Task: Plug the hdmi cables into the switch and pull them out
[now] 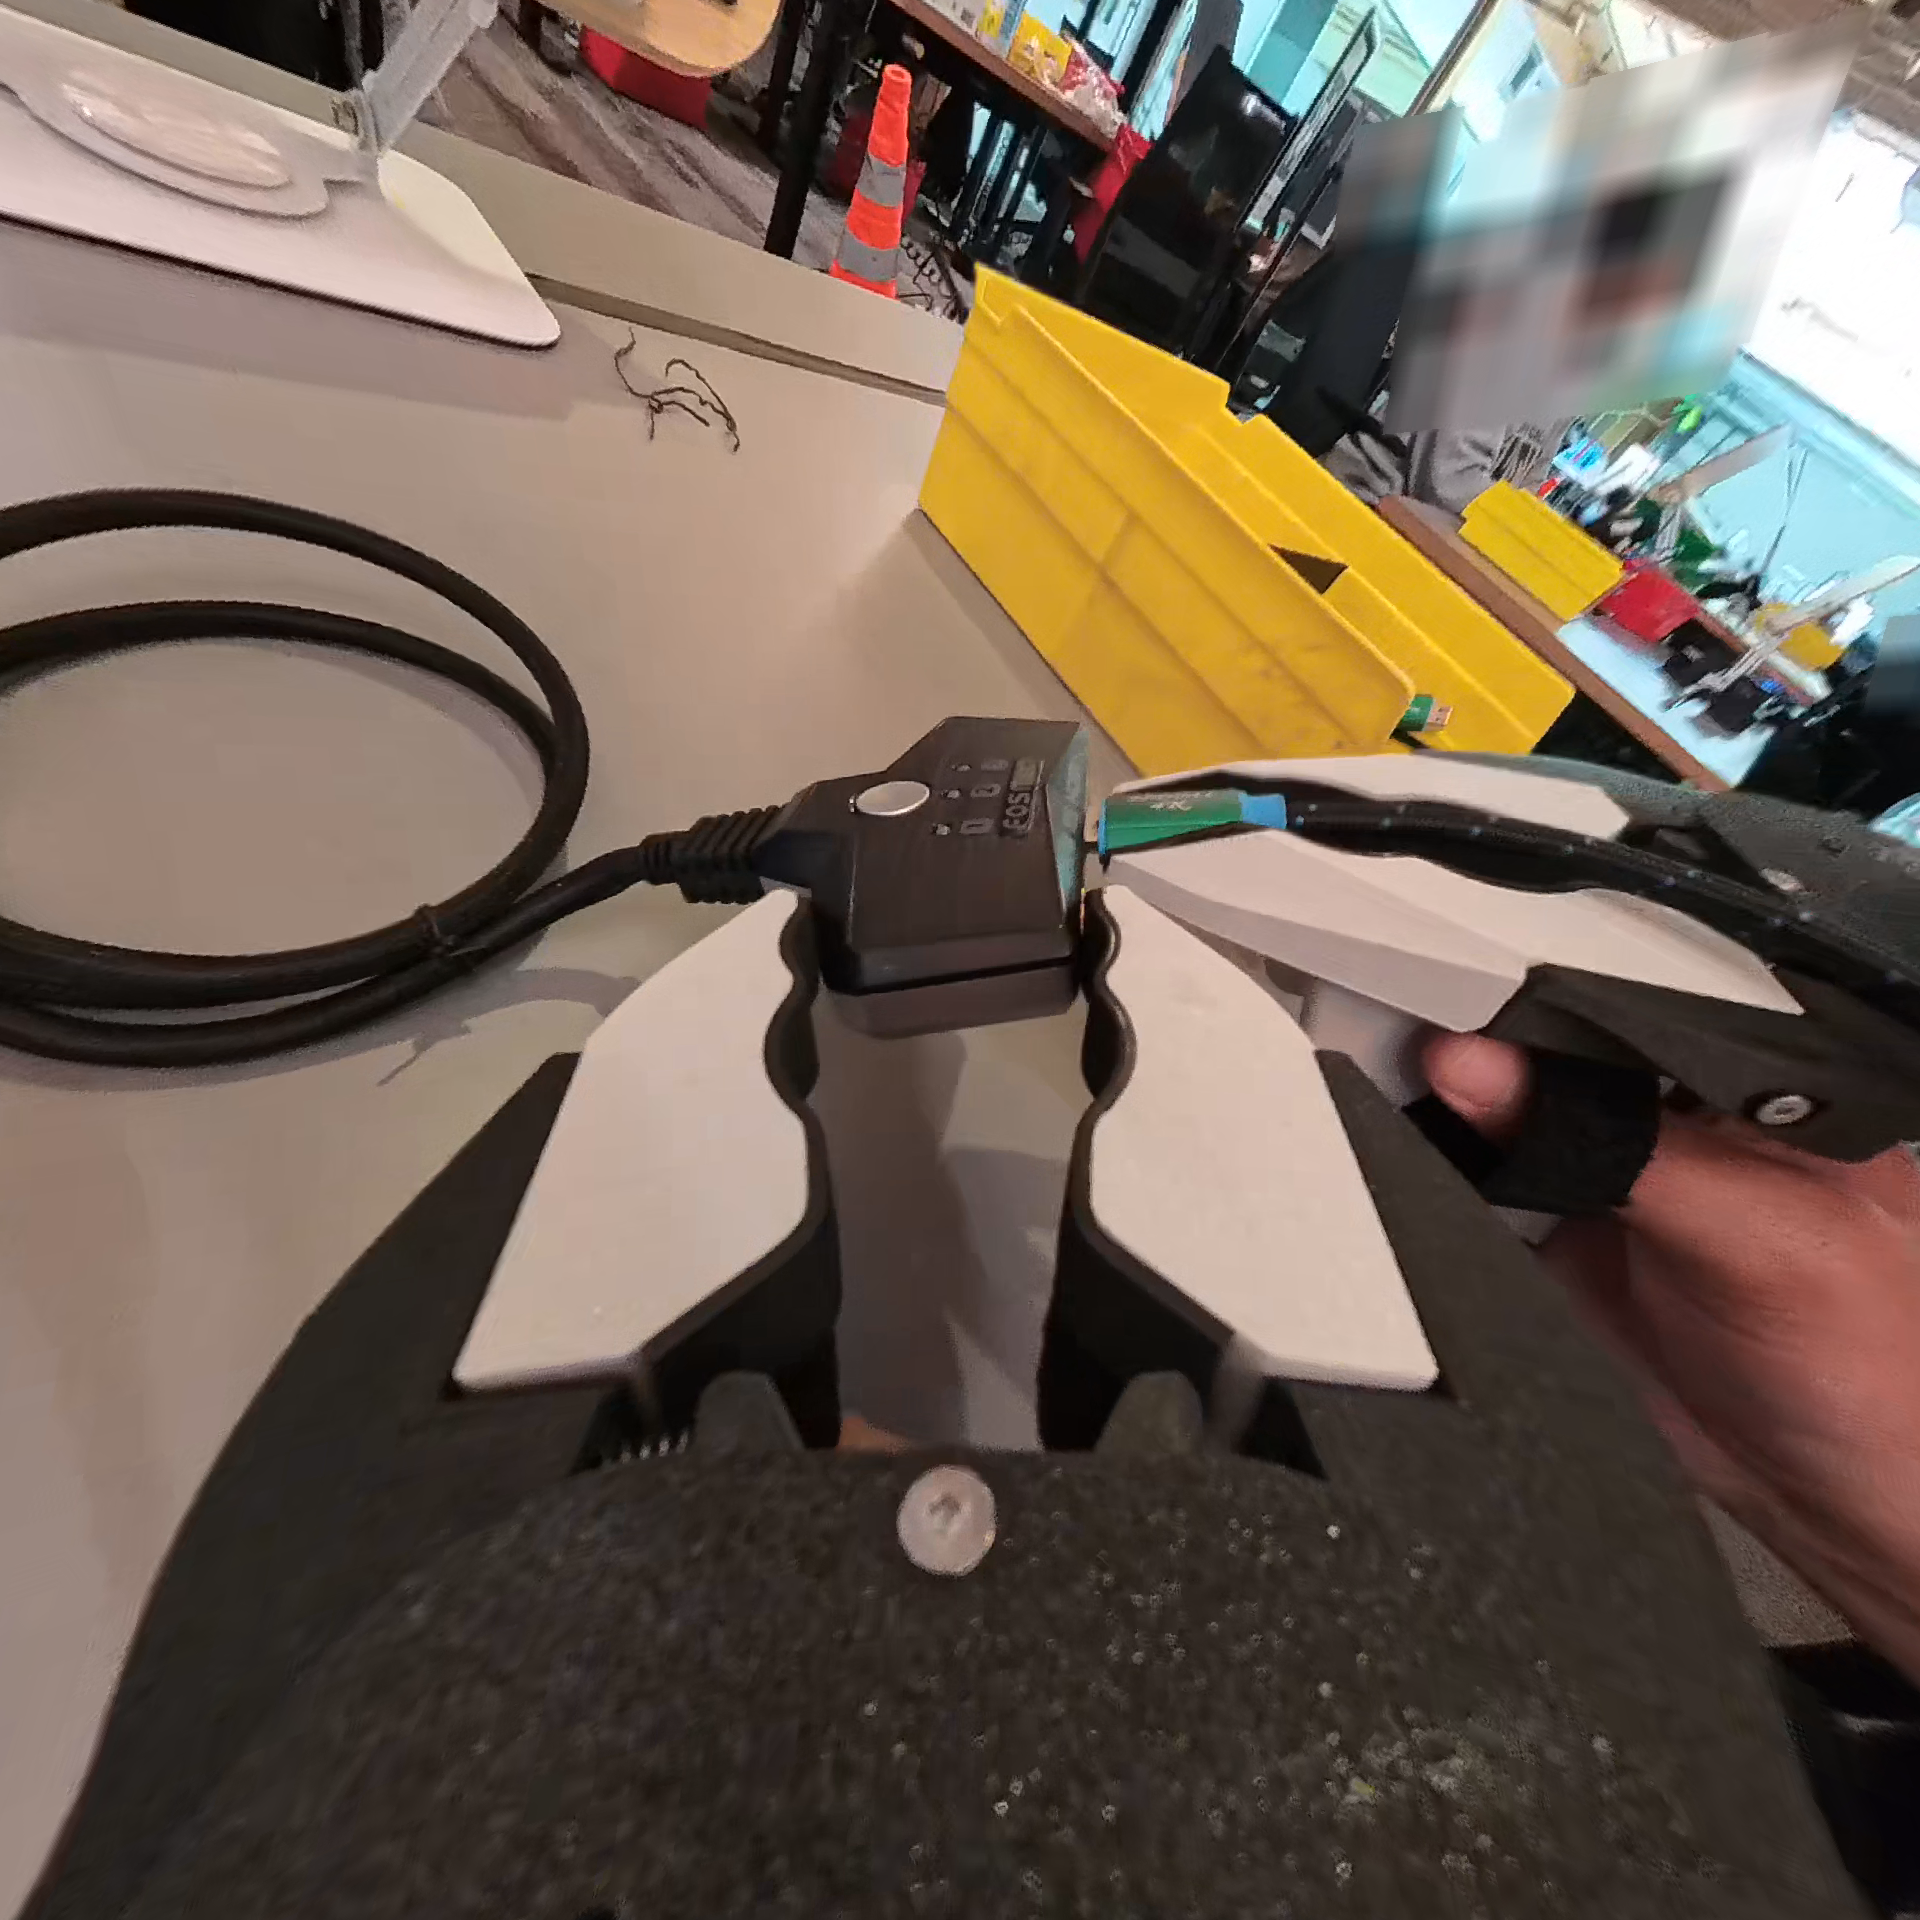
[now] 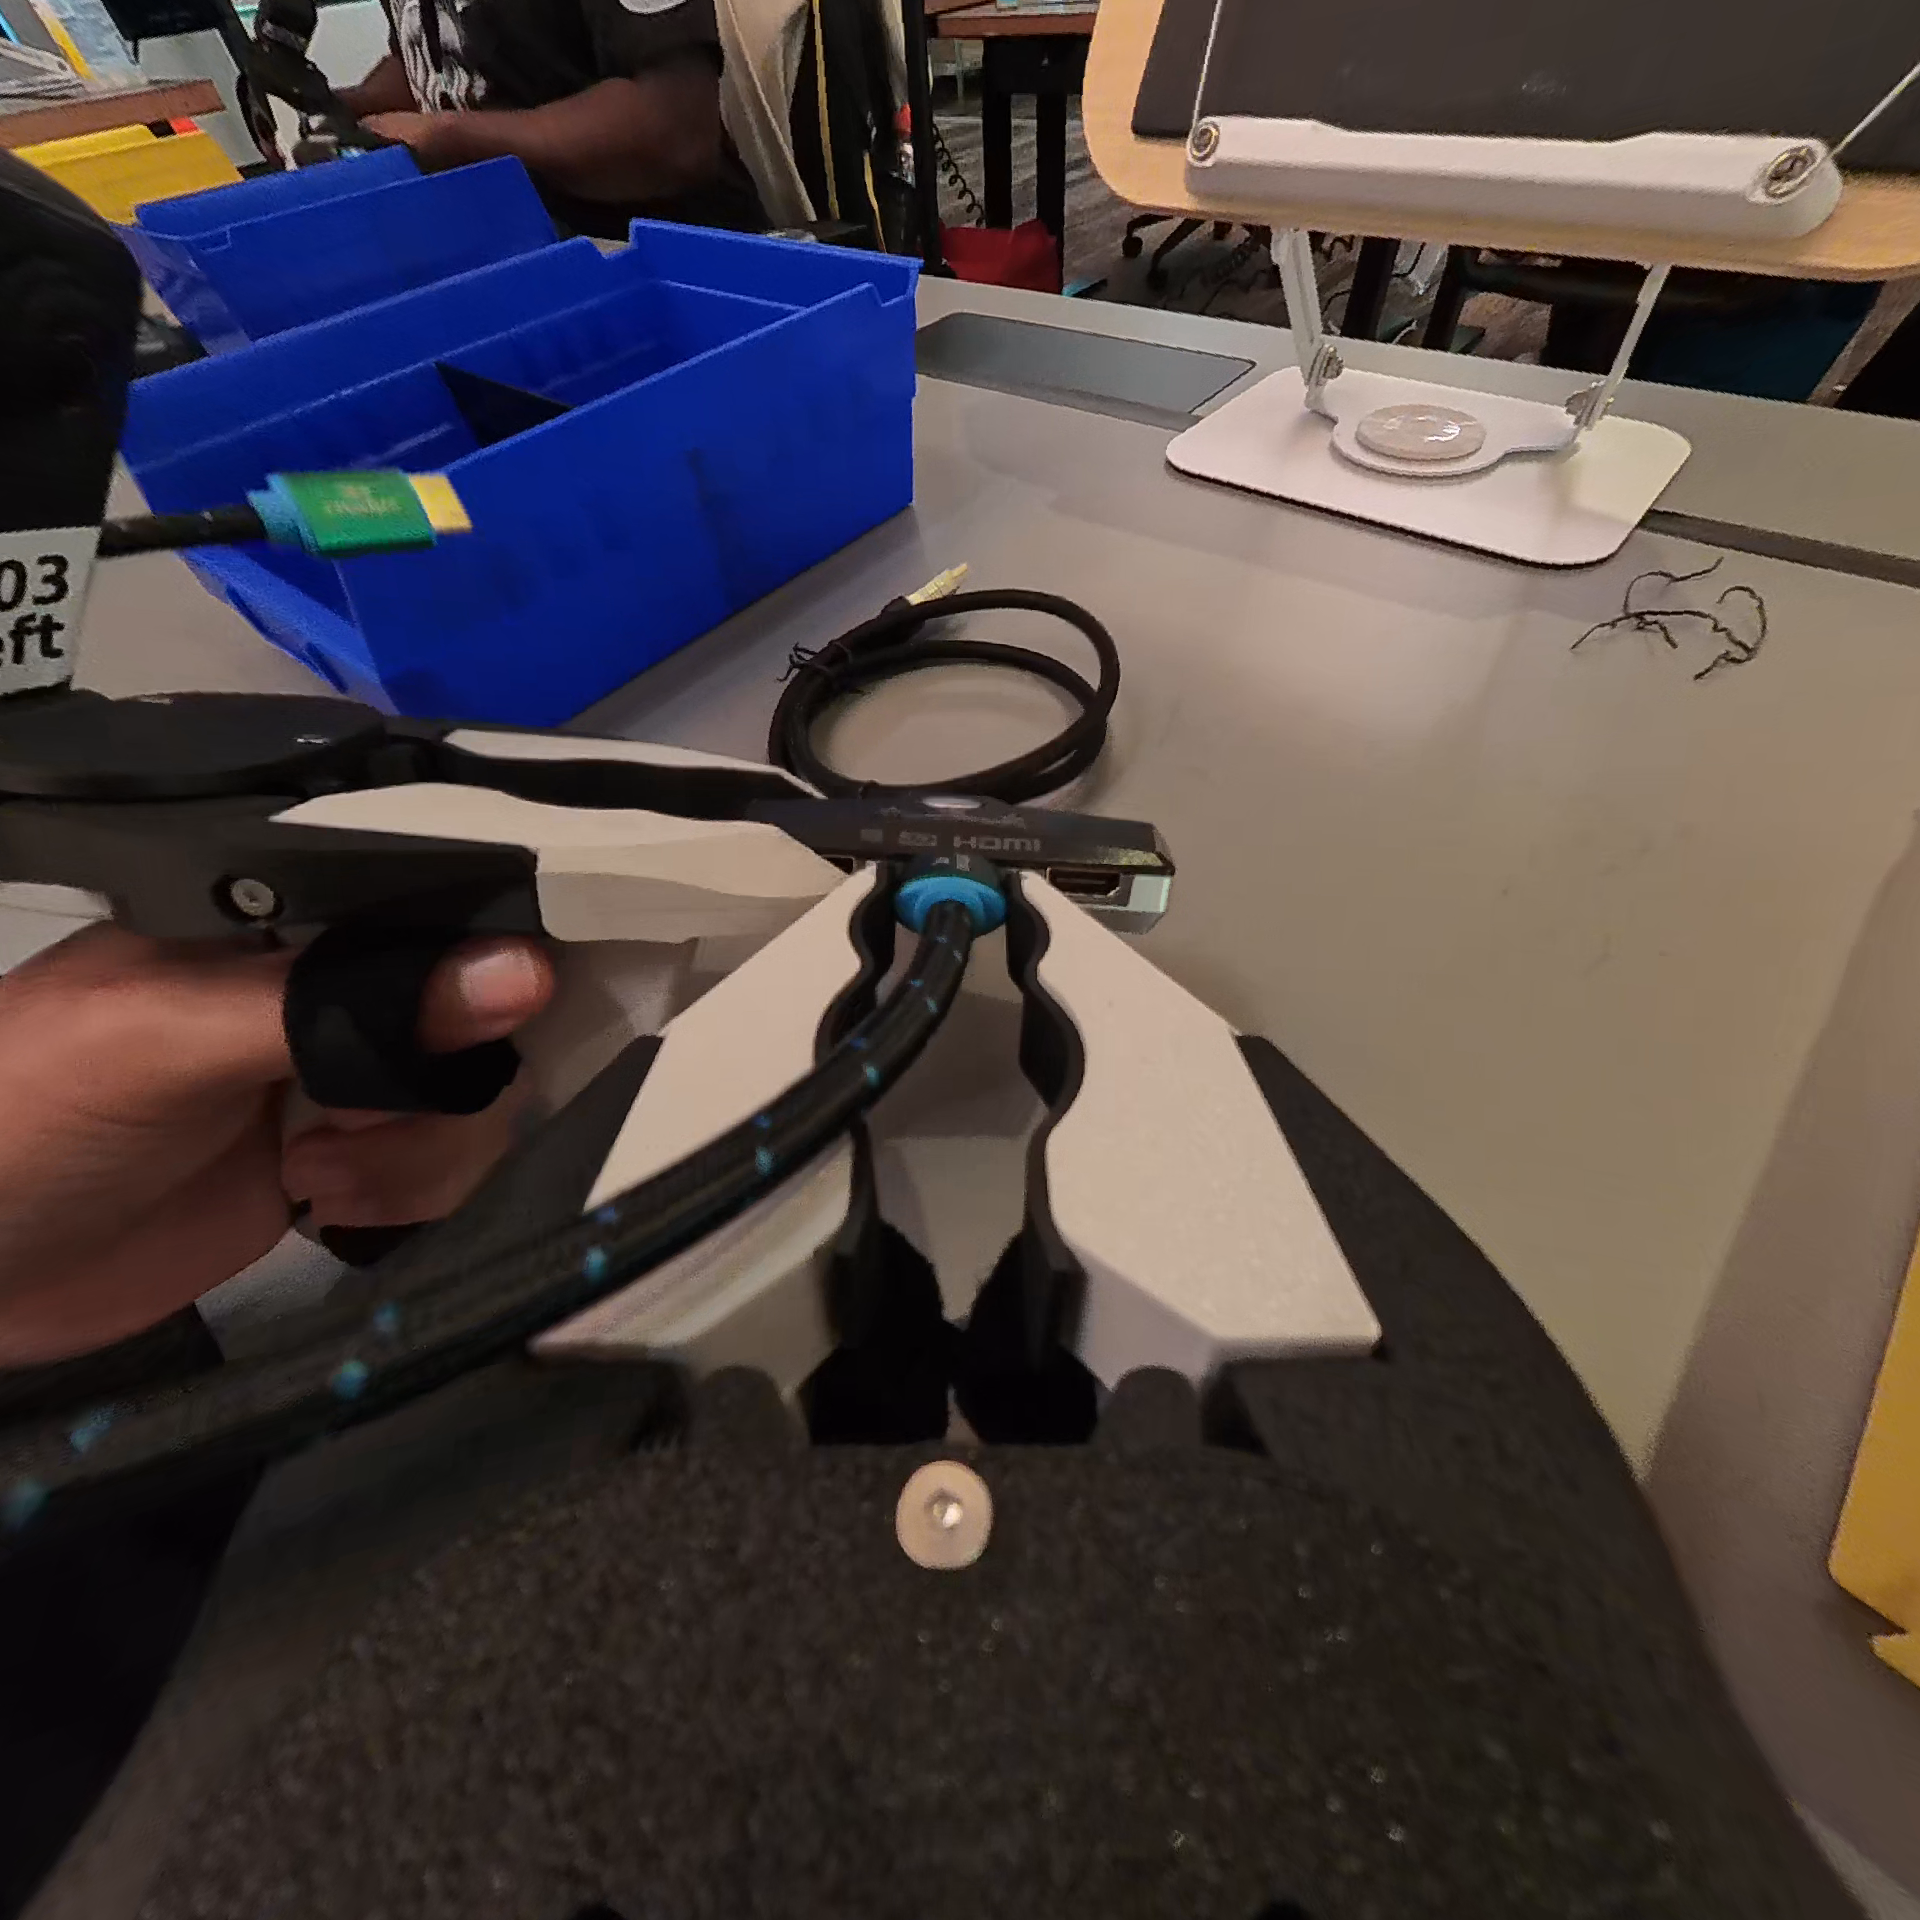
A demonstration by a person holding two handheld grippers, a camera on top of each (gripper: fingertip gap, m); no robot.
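Switch (image 1: pixel 951 883) pinched at the left claw (image 1: pixel 945 935) tips, right claw (image 2: pixel 940 894) clamped on the green plug (image 1: pixel 1164 821) at its port, so push or pull dead straight, bracing hard.

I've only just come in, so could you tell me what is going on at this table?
A person works two handheld grippers. The left gripper clamps a small black HDMI switch, which already has a black cable plugged into one end. The right gripper grips the green plug of a braided cable right at a port on the switch's opposite side; whether it is fully seated cannot be told. Another port beside it is empty.
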